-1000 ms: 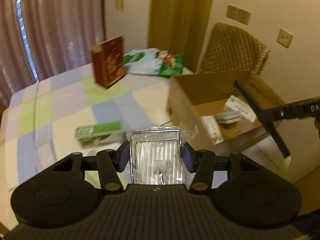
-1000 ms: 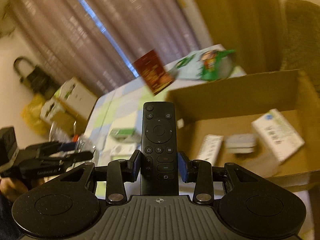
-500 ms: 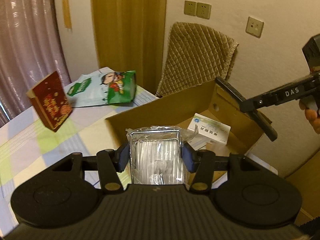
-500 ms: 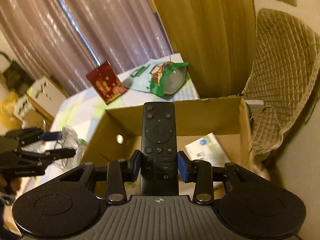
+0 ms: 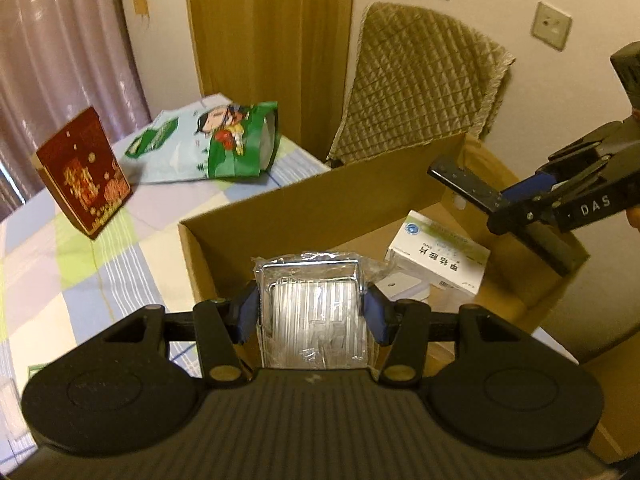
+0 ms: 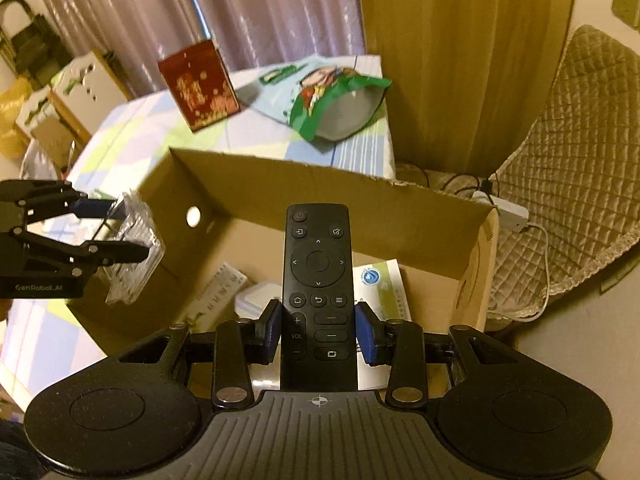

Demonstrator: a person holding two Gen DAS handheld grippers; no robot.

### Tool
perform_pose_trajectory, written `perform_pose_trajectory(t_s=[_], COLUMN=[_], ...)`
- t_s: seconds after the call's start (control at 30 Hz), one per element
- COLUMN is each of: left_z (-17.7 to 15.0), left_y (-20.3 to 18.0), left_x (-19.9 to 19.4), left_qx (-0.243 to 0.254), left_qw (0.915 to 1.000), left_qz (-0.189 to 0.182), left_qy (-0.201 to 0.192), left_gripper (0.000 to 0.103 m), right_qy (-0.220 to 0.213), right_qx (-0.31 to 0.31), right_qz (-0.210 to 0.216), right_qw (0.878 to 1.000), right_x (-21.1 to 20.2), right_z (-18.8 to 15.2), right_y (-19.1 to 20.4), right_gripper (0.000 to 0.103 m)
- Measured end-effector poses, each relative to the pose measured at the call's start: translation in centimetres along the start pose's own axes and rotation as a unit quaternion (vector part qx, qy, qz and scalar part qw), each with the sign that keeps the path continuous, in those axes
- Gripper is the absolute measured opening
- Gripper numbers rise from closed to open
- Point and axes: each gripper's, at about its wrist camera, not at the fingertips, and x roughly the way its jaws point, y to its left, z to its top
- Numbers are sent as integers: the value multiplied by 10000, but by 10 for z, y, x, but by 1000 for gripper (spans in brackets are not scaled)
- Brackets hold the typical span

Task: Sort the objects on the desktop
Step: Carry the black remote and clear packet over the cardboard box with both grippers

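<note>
Two items are in hand at once, both held above the open cardboard box (image 6: 400, 216) that fills the middle of each view. The right gripper (image 6: 319, 330) is clamped on a black remote control (image 6: 318, 280), its blue pads pressing the long edges near the lower buttons; the remote looks stiff and light, with smooth plastic sides that could slip, so a hold low on the body leaves most of its length sticking forward and likely to tip. The left gripper (image 5: 312, 314) is closed on a clear-wrapped silvery packet (image 5: 314, 304) at centre frame; in the right wrist view the same packet shows at left, its crinkly film bulging past the fingers. That wrap looks slick and soft, so the grip should bear on the firmer block inside rather than on loose film. Inside the box lie a white medicine carton (image 5: 438, 254) and a small white case (image 5: 400, 286), both probably light enough to shift if something lands on them.
</note>
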Motion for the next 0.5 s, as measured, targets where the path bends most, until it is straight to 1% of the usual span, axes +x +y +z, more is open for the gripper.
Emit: perform_pose_trajectory(t_s=[0.17, 0.37, 0.5], left_z=[1, 9, 18], left_y=[-2, -5, -6], left_x=[20, 46, 65], left_qx=[-32, 329, 654], left_qw=[9997, 9982, 9954], left_qz=[118, 214, 334], left_qy=[207, 449, 618], left_gripper=[49, 49, 49], right_qy=[349, 687, 862], right_qx=[-390, -1056, -1465], right_qz=[-110, -171, -127], right_qw=[9986, 9919, 9854], right_x=[21, 44, 54], right_z=[8, 17, 22], right_y=[-4, -8, -14], right_gripper=[38, 38, 38])
